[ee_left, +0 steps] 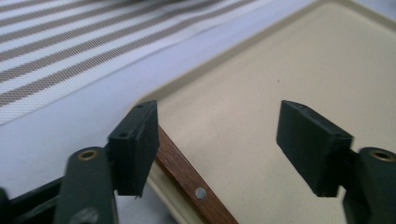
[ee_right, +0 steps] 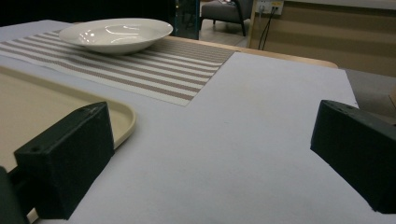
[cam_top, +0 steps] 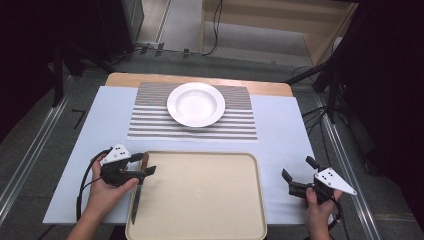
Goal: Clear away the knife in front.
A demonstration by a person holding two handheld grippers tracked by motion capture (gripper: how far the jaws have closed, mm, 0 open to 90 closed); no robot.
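A knife (cam_top: pixel 135 202) with a wooden handle (ee_left: pixel 191 182) lies along the left rim of a beige tray (cam_top: pixel 200 200), blade toward me. My left gripper (cam_top: pixel 145 164) hovers over the handle end with its jaws open. In the left gripper view the riveted handle passes just under the left pad (ee_left: pixel 135 149), and neither pad presses on it. My right gripper (cam_top: pixel 297 168) is held open to the right of the tray, above the pale table cover (ee_right: pixel 243 140), with nothing between its jaws.
A white deep plate (cam_top: pixel 195 104) stands on a striped placemat (cam_top: pixel 150 120) beyond the tray. The tray's inside (ee_left: pixel 280 70) is bare. The table cover ends close to both hands at the left and right edges. Dark stands and cables surround the table.
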